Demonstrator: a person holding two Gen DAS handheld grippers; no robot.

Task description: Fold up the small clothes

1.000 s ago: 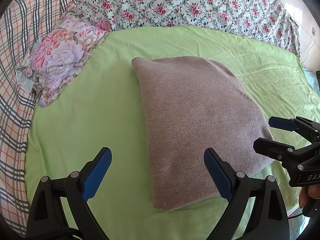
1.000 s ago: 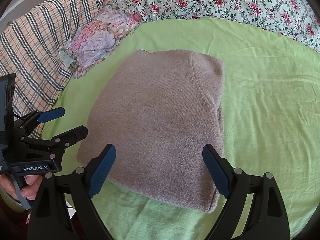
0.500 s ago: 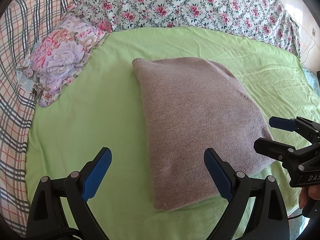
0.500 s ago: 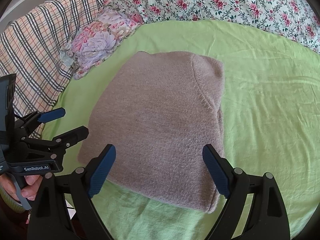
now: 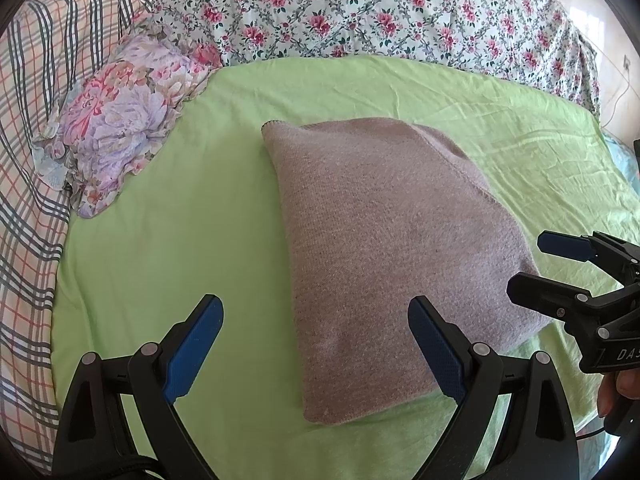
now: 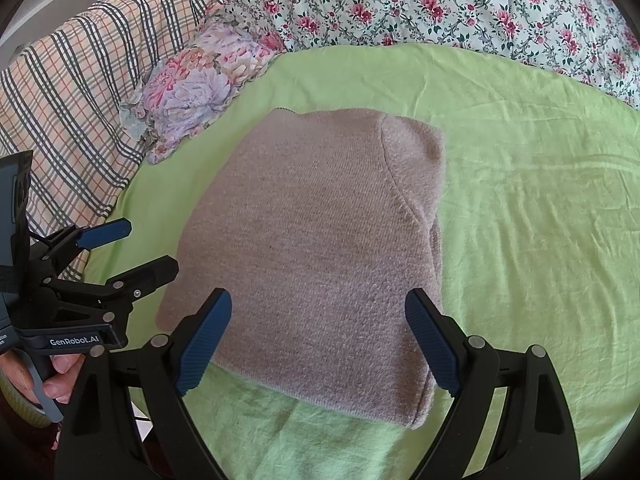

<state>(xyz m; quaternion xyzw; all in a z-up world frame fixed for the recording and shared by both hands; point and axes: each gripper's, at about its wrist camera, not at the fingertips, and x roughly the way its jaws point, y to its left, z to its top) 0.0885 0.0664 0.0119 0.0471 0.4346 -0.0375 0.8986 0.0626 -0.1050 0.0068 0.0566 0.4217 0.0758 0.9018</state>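
Knit garment (image 6: 320,248) lies folded on green sheet (image 6: 520,200); left gripper (image 5: 316,344) and right gripper (image 6: 320,336), jaws wide and empty, should check edges square before withdrawing.

Black gripper (image 5: 316,344), blue ribbed pads (image 5: 193,350)

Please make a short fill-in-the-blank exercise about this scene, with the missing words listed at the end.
1. The folded knit garment lies on a ____ sheet.
2. The left gripper and the right gripper both have their jaws ____.
3. The ruffled pillow beside the garment has a ____ print.

Missing words: green; open; floral
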